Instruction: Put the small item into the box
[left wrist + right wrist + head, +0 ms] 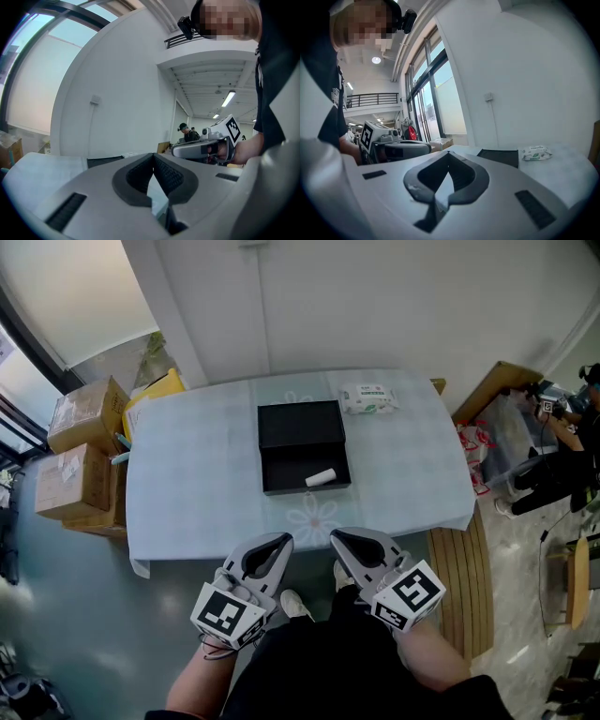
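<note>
An open black box [302, 448] lies in the middle of the table [197, 493], its lid folded back toward the wall. A small white cylinder [321, 478] rests inside the box's near half, at the right. My left gripper [281, 540] and right gripper [339, 538] hover side by side at the table's near edge, short of the box, both shut with nothing between the jaws. In the left gripper view the jaws [153, 156] meet at the tips, and the box [105, 161] shows as a dark strip. The right gripper view shows shut jaws [448, 154] and the box [499, 157].
A white pack of wipes [367, 398] lies at the table's back right, also the pack [536, 153] in the right gripper view. Cardboard boxes [80, 456] stack on the floor at left. A wooden bench [464, 582] stands right of the table, with a person [562, 456] beyond.
</note>
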`<state>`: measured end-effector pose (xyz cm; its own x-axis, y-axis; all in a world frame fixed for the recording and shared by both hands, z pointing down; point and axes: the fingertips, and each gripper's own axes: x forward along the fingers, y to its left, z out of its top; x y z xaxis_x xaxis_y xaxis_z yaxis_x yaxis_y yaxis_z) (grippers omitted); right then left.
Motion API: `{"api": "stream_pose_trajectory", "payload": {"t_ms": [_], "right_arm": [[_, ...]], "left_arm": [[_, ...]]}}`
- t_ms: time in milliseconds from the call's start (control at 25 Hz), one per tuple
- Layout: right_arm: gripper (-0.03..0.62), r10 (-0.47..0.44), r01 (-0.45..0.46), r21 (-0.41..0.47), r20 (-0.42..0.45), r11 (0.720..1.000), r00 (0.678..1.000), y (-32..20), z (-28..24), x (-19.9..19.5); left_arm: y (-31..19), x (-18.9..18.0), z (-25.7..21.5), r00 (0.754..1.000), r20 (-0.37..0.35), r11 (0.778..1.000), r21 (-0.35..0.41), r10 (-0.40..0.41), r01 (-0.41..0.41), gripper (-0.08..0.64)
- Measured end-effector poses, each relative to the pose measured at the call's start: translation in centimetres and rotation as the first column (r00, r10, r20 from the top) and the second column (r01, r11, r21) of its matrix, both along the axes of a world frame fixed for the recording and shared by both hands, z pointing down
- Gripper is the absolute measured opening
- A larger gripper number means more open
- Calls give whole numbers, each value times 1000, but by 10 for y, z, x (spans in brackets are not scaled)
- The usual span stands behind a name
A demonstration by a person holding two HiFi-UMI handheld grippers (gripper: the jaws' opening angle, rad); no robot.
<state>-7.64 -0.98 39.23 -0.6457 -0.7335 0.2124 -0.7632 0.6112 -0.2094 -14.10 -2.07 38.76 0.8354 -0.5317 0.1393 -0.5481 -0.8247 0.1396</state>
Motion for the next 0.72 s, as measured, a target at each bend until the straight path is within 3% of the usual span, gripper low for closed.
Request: {"api": "stream_pose_trajectory", "payload": {"t_ms": [720], "right_arm": [[9, 6, -6, 3, 1, 1000, 1000, 5, 0, -14]], "left_arm": [[6, -10, -1, 1000, -4, 1000, 10, 17, -17, 9]]}}
